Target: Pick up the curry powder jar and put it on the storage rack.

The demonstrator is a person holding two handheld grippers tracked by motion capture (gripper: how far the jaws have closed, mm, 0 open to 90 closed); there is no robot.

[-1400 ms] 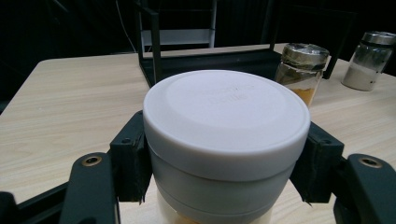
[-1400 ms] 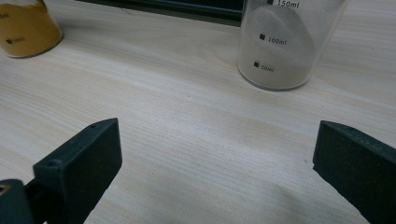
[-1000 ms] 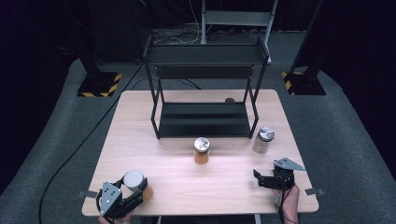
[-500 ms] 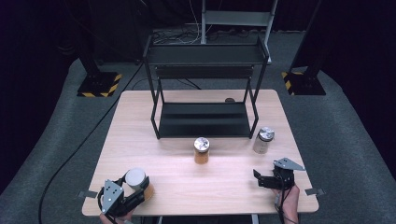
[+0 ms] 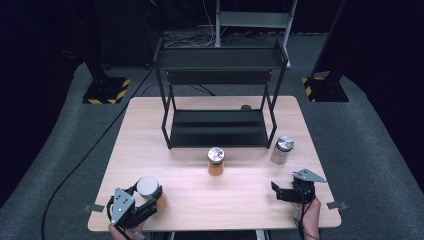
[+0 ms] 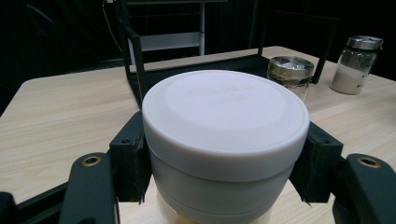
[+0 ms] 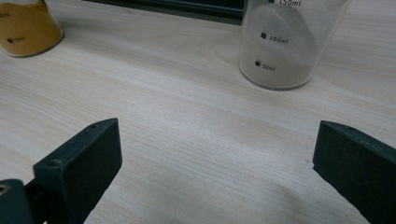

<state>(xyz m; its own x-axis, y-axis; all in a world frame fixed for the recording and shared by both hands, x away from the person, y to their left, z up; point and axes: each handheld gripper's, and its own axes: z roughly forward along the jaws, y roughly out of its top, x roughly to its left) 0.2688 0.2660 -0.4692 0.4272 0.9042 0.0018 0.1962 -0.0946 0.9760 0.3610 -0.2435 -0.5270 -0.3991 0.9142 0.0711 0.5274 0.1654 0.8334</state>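
Change: the left hand-held gripper had barely shifted over the past second, its white-lidded jar kept at the worktop's near left corner; the right hand-held gripper stayed put.
Jars: three — the white-lidded one, an orange-filled one at centre, and a pale-powder one beside the rack's right leg.
Rack: one black two-tier shelf at the far side.
Left hand: low at the near edge, jaws clamped on both sides of the white-lidded jar.
Right hand: low at the near right, jaws spread wide, holding nothing, aimed towards the pale-powder jar.
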